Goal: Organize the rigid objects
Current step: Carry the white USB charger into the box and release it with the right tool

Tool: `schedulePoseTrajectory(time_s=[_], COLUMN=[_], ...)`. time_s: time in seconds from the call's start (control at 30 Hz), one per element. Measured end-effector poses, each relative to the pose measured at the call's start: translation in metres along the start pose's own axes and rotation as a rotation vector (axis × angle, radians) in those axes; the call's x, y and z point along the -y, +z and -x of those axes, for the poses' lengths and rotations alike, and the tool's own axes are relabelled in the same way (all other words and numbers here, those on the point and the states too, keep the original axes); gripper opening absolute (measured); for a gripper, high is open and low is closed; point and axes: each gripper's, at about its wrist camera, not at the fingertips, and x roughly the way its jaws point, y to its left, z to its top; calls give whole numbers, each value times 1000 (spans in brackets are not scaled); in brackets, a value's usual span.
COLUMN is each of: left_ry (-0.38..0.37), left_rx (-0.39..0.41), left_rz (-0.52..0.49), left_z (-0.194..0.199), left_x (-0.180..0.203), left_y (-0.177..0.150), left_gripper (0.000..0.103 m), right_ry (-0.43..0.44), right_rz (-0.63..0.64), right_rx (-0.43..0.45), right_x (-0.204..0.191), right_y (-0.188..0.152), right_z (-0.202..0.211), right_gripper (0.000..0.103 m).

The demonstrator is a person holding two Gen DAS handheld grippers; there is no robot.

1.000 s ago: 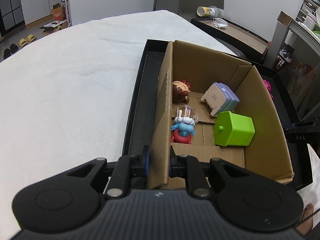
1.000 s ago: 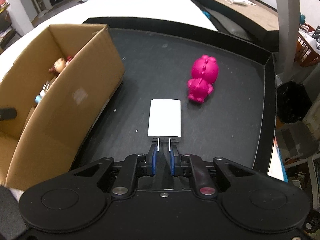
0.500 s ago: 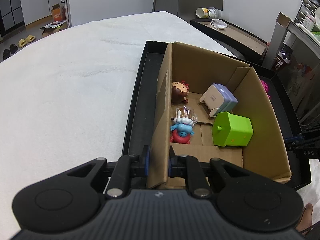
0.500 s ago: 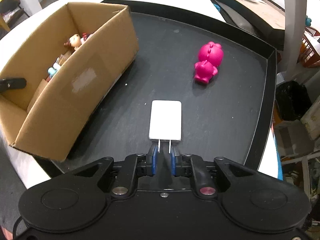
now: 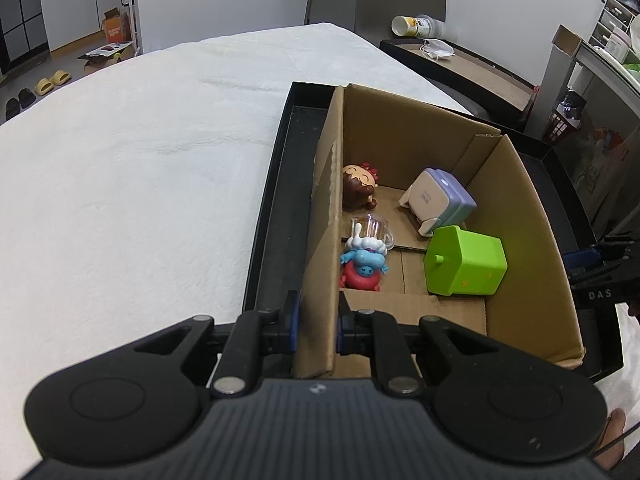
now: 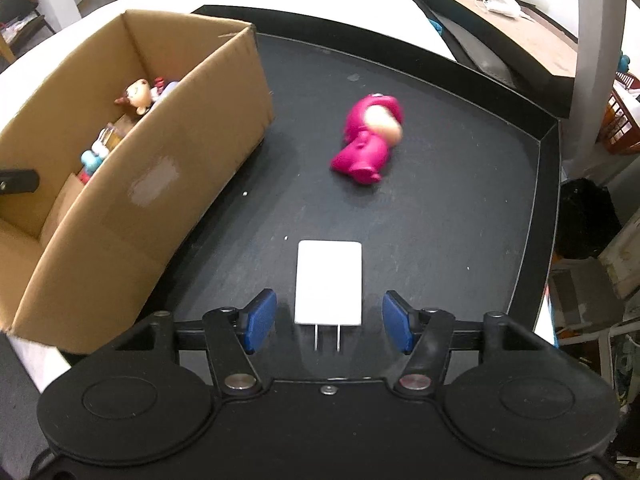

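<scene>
My left gripper (image 5: 316,316) is shut on the near left wall of the open cardboard box (image 5: 400,128). In the box lie a brown-haired figurine (image 5: 359,188), a glass mug (image 5: 374,230), a blue and red figure (image 5: 364,266), a green cube (image 5: 464,262) and a purple and white device (image 5: 438,200). My right gripper (image 6: 328,322) has its jaws opening. The white charger (image 6: 329,280) lies flat on the black tray (image 6: 460,220) between the blue pads (image 6: 260,320), which do not touch it. A pink toy (image 6: 370,138) lies further out on the tray.
The box (image 6: 152,184) stands on the tray's left part. A white cover (image 5: 140,180) spreads to the left of the tray. Behind it, a second tray holds a tipped cup (image 5: 416,26) and a face mask (image 5: 438,47). Shelves and a basket (image 6: 622,120) stand to the right.
My right gripper's jaws have opened from around the charger's prongs, and the charger now lies loose between them. The pink toy looks blurred and turned. The left gripper has not moved.
</scene>
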Motion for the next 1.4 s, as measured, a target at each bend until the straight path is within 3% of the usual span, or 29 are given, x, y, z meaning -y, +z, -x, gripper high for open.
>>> schedulePoseTrajectory(time_s=[0.07, 0.1, 0.13, 0.67, 1.03, 1.4], left_ry=[1, 1, 2, 22, 35, 44], left_rx=[-1, -2, -2, -6, 19, 20], left_rz=[0, -1, -2, -19, -43, -51], left_z=[0, 0, 0, -1, 6, 7], left_x=[1, 1, 1, 6, 12, 14], left_y=[0, 0, 0, 1, -2, -2], left_gripper=[15, 15, 15, 15, 15, 15], right_ry=[12, 13, 18, 52, 75, 108], right_rz=[5, 6, 7, -58, -27, -40], right_rx=[-3, -11, -17, 98, 193, 331], right_x=[-1, -2, -3, -1, -12, -24], right_y=[2, 2, 2, 3, 18, 25], right_z=[-4, -6, -7, 35, 63, 93], right_gripper=[51, 38, 36, 36, 36, 36])
